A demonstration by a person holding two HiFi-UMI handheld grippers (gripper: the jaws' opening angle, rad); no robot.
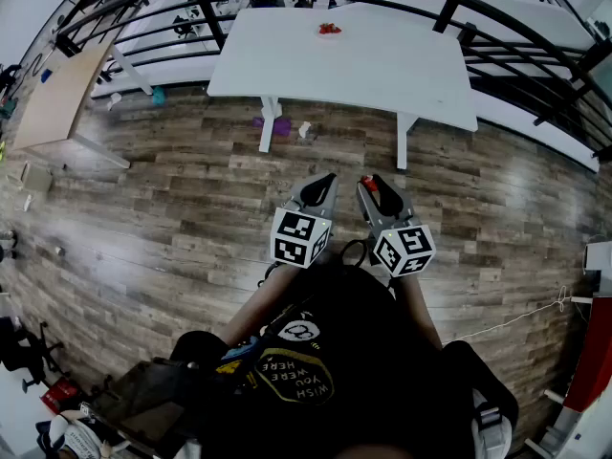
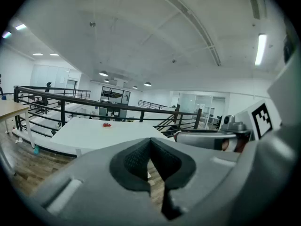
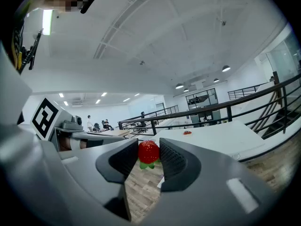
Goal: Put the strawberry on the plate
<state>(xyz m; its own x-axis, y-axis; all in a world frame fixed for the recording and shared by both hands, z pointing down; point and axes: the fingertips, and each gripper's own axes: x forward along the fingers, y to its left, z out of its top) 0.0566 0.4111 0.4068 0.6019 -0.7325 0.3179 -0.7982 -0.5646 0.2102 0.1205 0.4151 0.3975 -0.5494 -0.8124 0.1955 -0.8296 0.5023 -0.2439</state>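
The step in hand is the carry. The right gripper has its jaws closed on the strawberry, which sits pinched between the two dark pads with its green leaves hanging below. The left gripper is closed with nothing in it, its pads meeting at the tip, and it is held just beside the right one, close in front of the person's body.

Both grippers hang over the wooden floor, well apart from the white worktop, which lies at 12 o'clock in the head view. A small red item rests on the far part of that worktop, at about 11 o'clock from the grippers. It is too small to tell whether a plate lies under it, and no plate can be made out elsewhere.

The next move, as I judge it, calls for walking up to the worktop, finding the plate, and lowering the fruit onto it before the jaws part.
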